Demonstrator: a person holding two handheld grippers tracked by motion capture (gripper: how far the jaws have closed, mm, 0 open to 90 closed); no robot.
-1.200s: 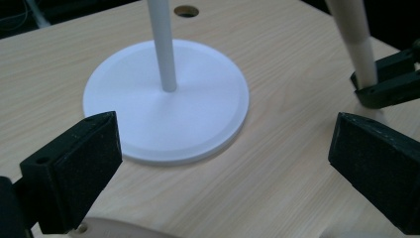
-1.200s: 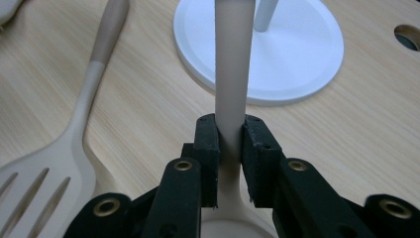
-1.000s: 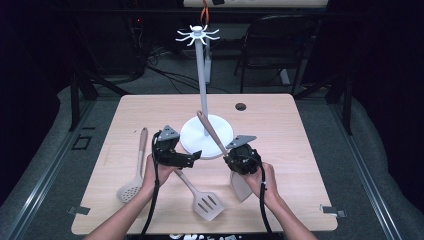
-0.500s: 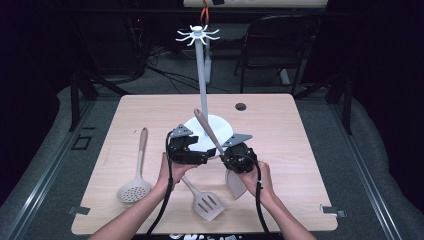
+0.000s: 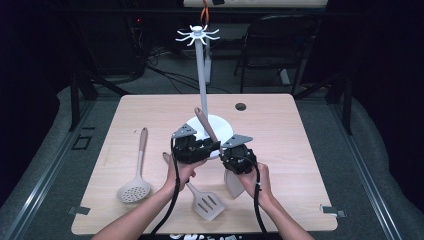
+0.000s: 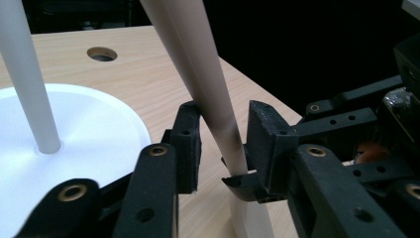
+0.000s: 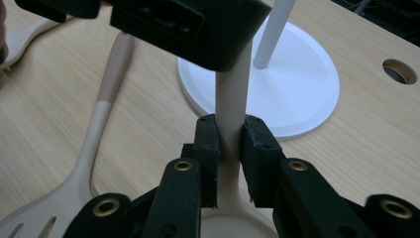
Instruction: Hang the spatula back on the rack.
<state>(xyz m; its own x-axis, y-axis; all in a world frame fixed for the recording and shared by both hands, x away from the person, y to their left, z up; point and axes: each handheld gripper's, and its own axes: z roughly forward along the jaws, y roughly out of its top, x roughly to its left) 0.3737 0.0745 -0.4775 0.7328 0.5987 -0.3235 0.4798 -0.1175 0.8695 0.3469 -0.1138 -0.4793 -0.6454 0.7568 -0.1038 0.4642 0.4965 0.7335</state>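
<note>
matt beige spoon handle point(image 7: 231, 96), smooth white stand base point(image 7: 297, 89), pale wood-grain table point(image 5: 280, 115)

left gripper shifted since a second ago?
Yes. The left gripper went right, from beside the skimmer's handle to the held utensil's handle before the white base.

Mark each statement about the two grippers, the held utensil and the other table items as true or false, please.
1. The right gripper is shut on the utensil handle. True.
2. The left gripper fingers clamp that handle firmly. False: they stand open around it.
3. The slotted turner hangs on the rack. False: it lies on the table.
4. The round skimmer lies on the table's left part. True.
</note>
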